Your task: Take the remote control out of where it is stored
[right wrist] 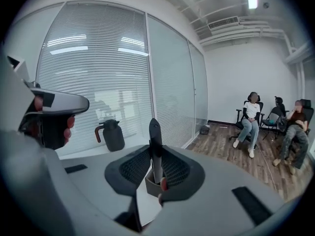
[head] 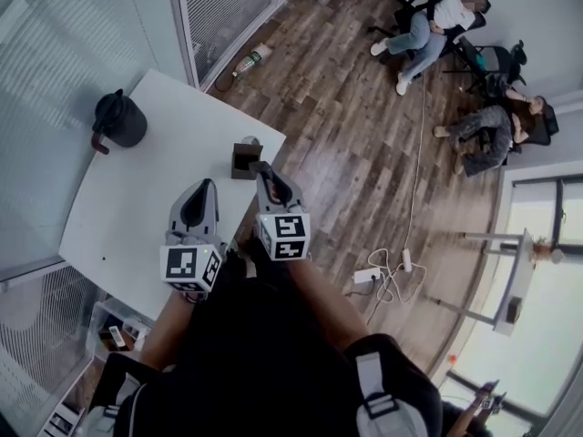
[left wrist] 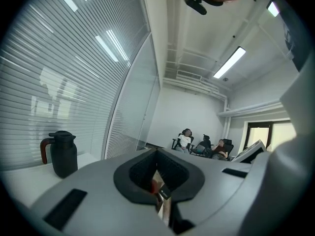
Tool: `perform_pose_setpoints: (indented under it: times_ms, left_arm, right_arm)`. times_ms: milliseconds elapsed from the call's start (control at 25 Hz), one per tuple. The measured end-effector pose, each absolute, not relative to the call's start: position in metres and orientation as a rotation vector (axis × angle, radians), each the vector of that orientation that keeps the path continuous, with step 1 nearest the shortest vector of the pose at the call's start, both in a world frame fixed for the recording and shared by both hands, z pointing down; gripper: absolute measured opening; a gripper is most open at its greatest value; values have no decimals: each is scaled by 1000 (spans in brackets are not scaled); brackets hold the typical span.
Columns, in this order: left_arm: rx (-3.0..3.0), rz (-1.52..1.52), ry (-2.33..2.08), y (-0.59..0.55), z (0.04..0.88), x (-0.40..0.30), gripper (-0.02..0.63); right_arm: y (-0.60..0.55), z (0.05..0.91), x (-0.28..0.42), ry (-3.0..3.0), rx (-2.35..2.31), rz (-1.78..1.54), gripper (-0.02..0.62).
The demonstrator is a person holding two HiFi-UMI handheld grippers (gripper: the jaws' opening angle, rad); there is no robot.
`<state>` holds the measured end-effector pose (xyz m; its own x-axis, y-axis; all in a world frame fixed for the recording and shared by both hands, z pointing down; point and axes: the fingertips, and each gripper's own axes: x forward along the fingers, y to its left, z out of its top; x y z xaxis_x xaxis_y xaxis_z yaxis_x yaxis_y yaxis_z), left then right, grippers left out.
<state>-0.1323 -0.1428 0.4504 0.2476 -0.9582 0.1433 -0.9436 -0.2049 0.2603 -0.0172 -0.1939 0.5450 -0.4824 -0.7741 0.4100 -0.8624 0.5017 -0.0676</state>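
A slim dark remote control [right wrist: 155,146] stands upright in a small brown holder [right wrist: 153,185] near the white table's right edge [head: 264,135]. In the head view its top [head: 250,141] pokes out of the holder [head: 242,162]. My right gripper [head: 259,166] reaches the holder from the near side. Its ribbed pads [right wrist: 135,168] sit tight against both sides of the remote, shut on it [right wrist: 155,168]. My left gripper [head: 206,183] hovers over the table nearer to me, to the left. Its jaws [left wrist: 157,183] are together with nothing held.
A black jug with a dark red handle [head: 118,119] stands at the table's far left corner [left wrist: 61,154]. Glass walls with blinds run behind the table. Several people sit on chairs [head: 428,25] across the wooden floor. A power strip with cables [head: 369,274] lies on the floor to the right.
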Motion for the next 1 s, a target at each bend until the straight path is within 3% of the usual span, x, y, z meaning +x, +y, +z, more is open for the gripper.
perform_pose_setpoints:
  times_ms: [1000]
  left_arm:
    - [2275, -35, -1768, -93, 440, -57, -2]
  right_arm:
    - [-127, 481, 58, -2558, 1416, 312, 66]
